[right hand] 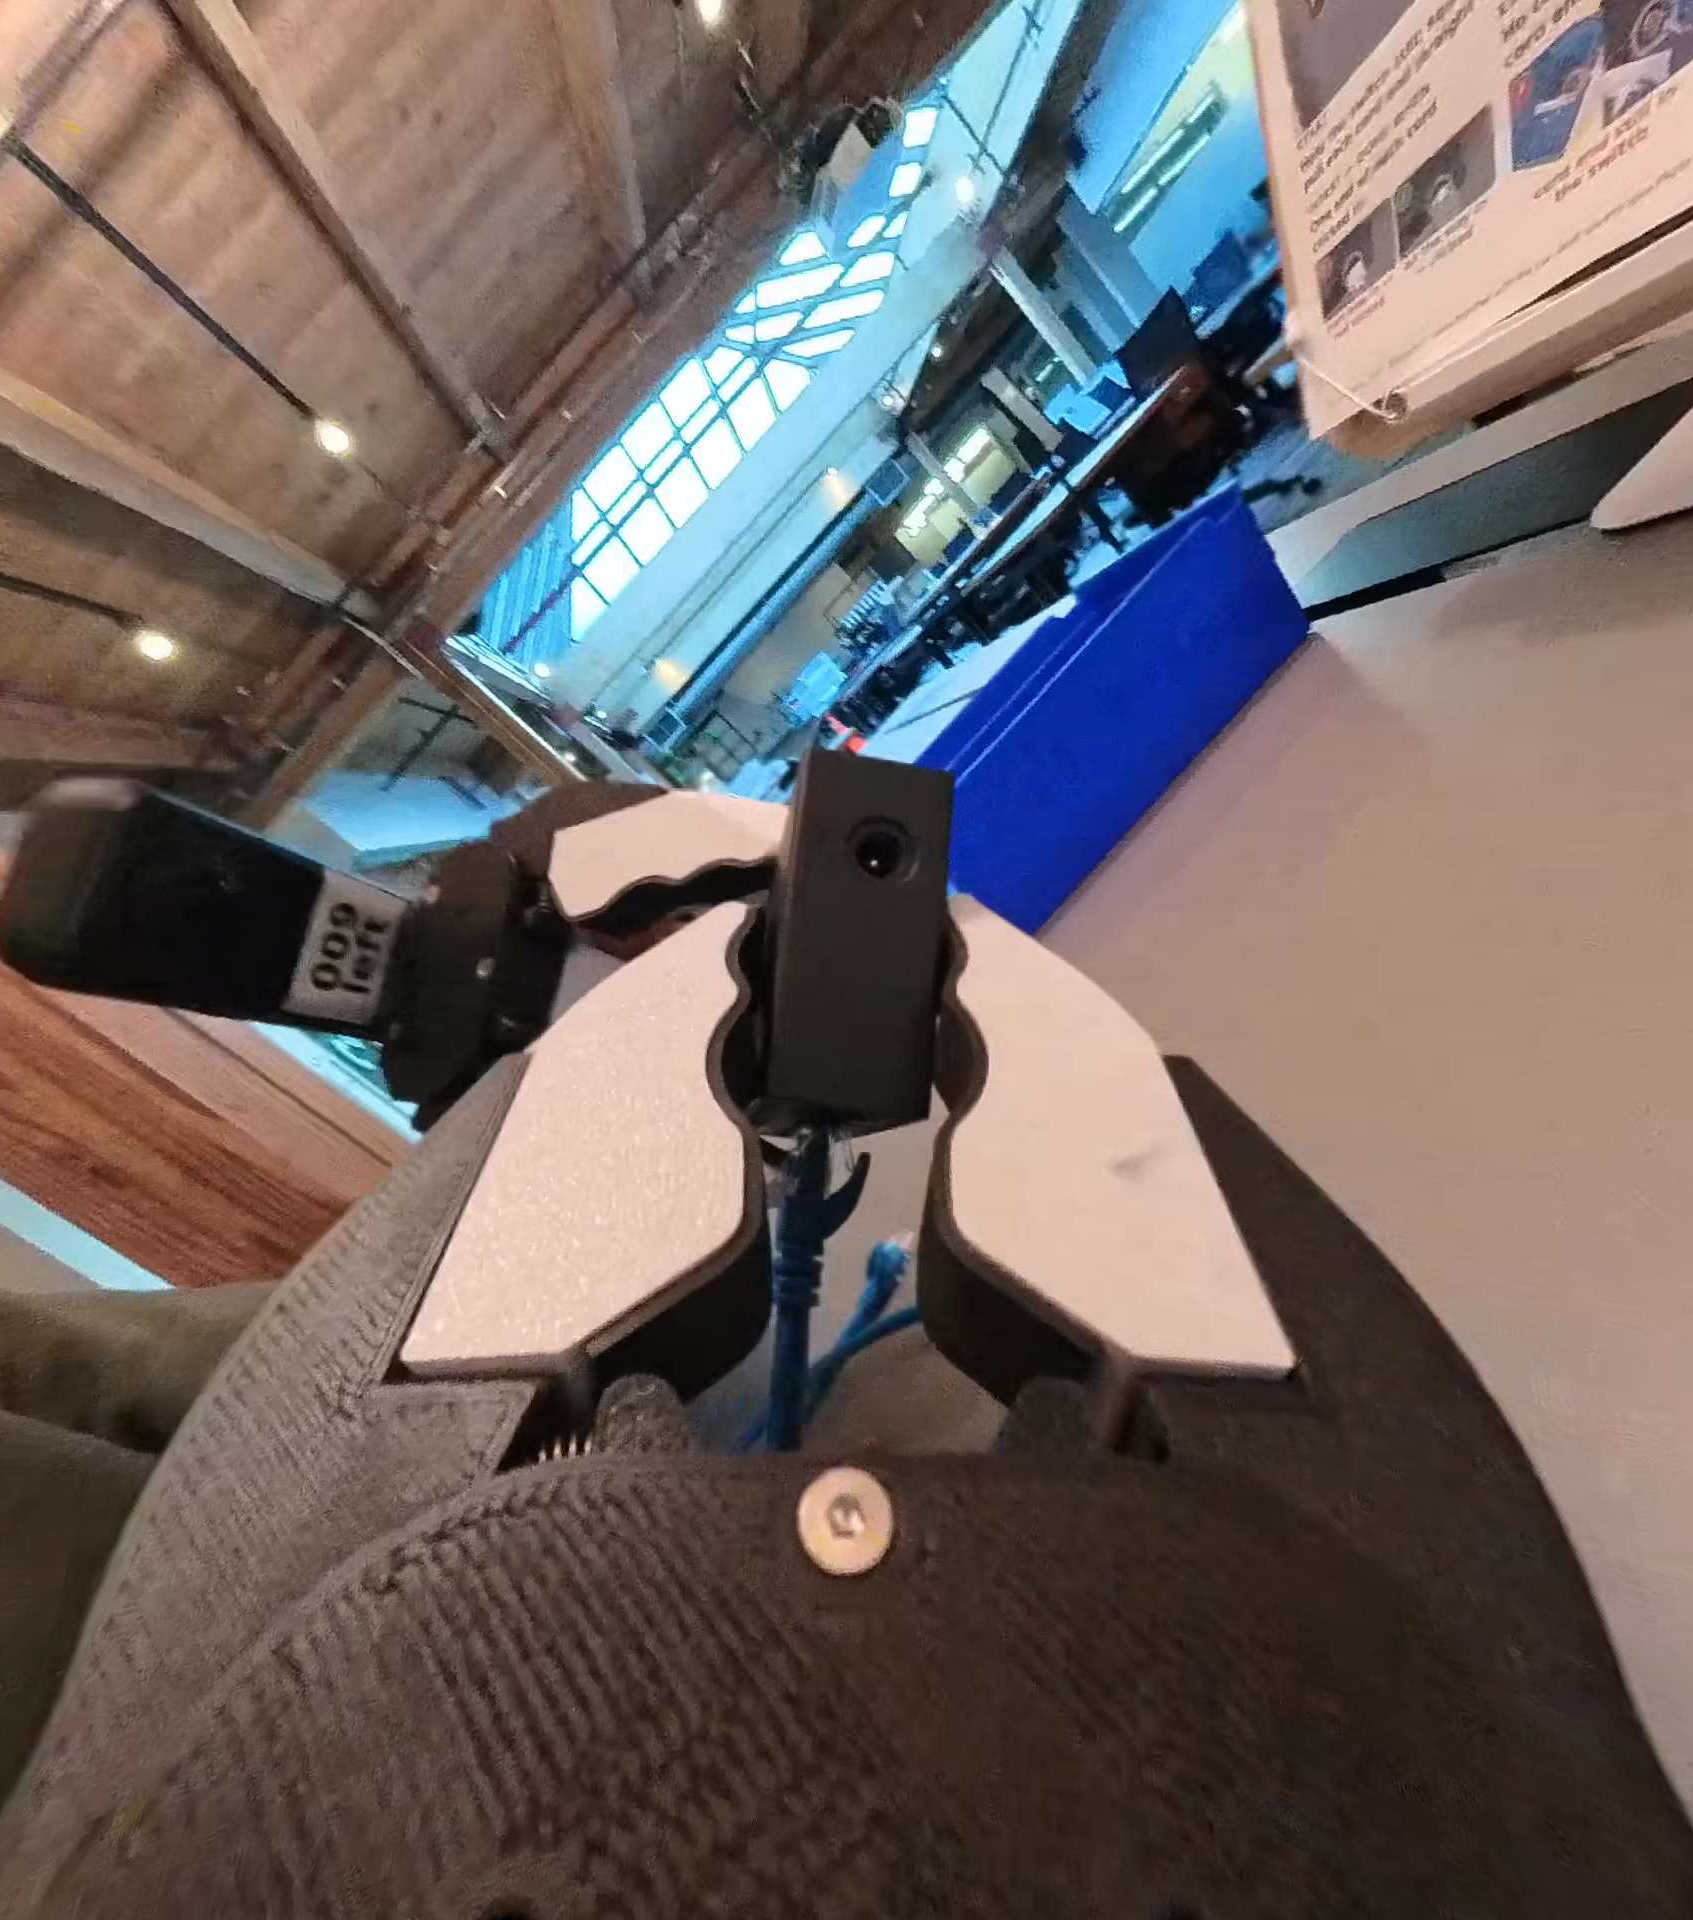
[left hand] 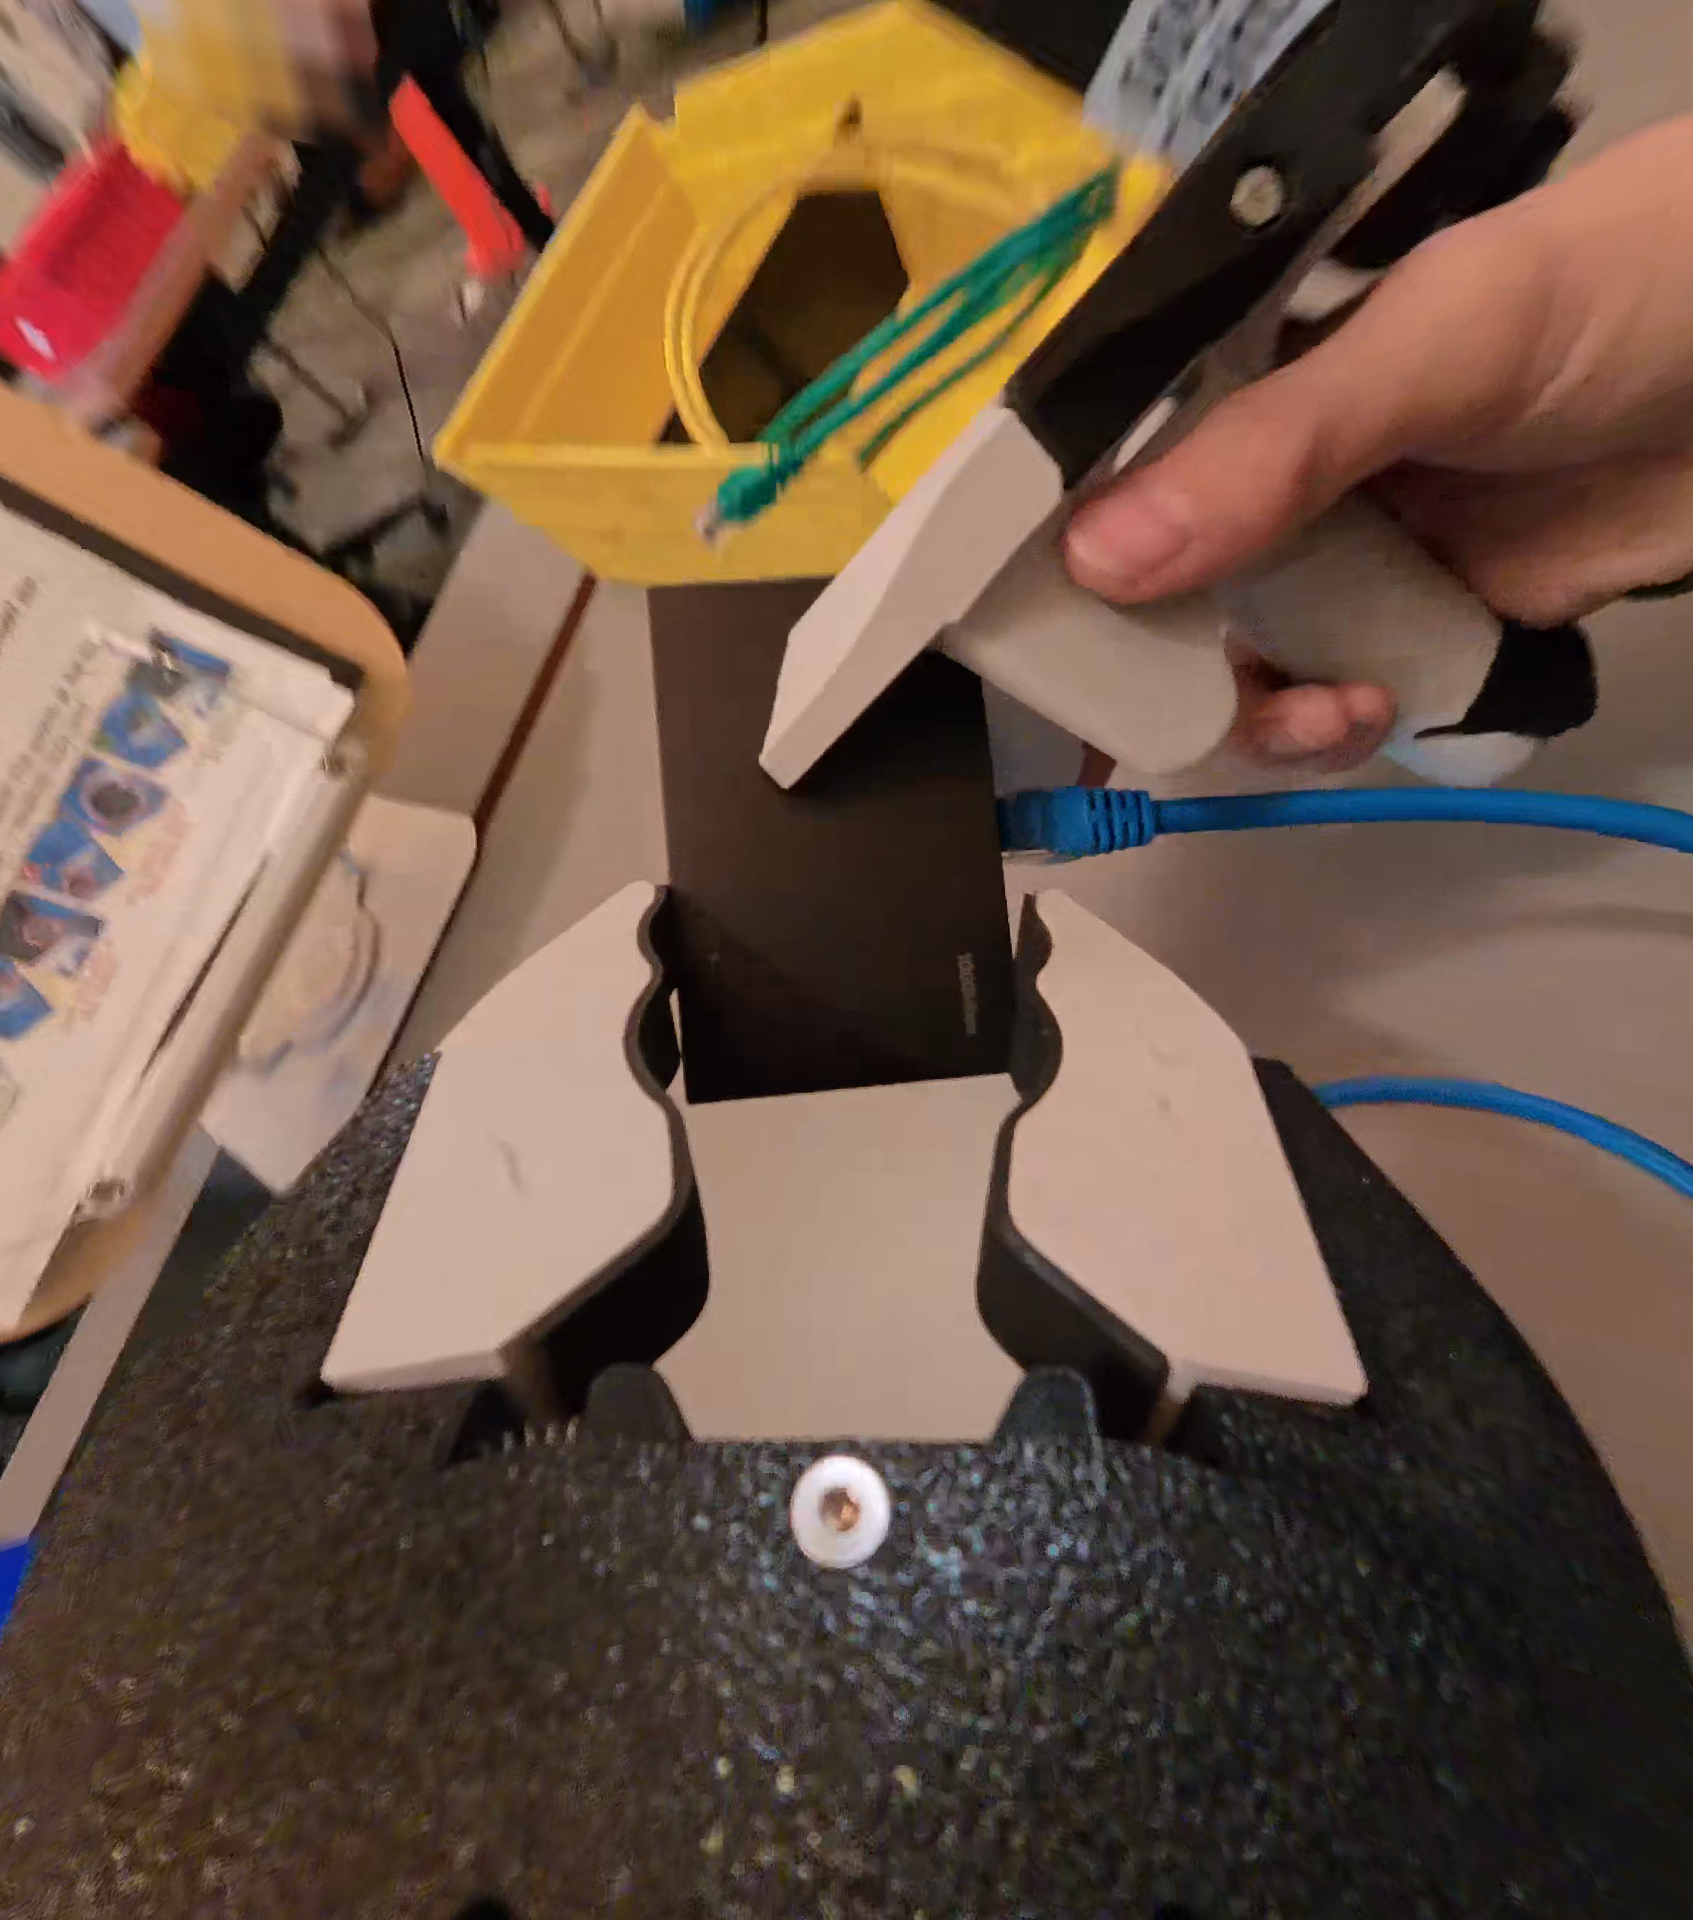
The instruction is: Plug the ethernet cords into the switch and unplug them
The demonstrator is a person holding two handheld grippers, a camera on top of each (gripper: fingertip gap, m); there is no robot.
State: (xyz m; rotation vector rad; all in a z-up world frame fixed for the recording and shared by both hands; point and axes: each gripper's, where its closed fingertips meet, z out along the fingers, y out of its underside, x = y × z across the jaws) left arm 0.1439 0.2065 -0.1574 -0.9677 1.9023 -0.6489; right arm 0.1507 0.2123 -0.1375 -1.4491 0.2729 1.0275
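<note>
The switch (left hand: 837, 914), a black box at frame centre, is clamped at its near end by the left gripper (left hand: 837, 987) and at its far end by the right gripper (right hand: 847, 997). A blue ethernet cord (left hand: 1081, 821) is plugged into its right side. A yellow bin (left hand: 717, 343) is seen above.

Pale grey worktop (right hand: 1507, 935) filling right of right wrist view. Wood-plank ceiling (right hand: 322, 187) with beams and round spot lights at upper left. Large gridded windows (right hand: 676, 457) mid-frame, bright blue daylight. Rows of desks and dark chairs (right hand: 1112, 488) far back, centre right. Wooden panel (right hand: 73, 1091) at left edge. Blurred background in left wrist view.
</note>
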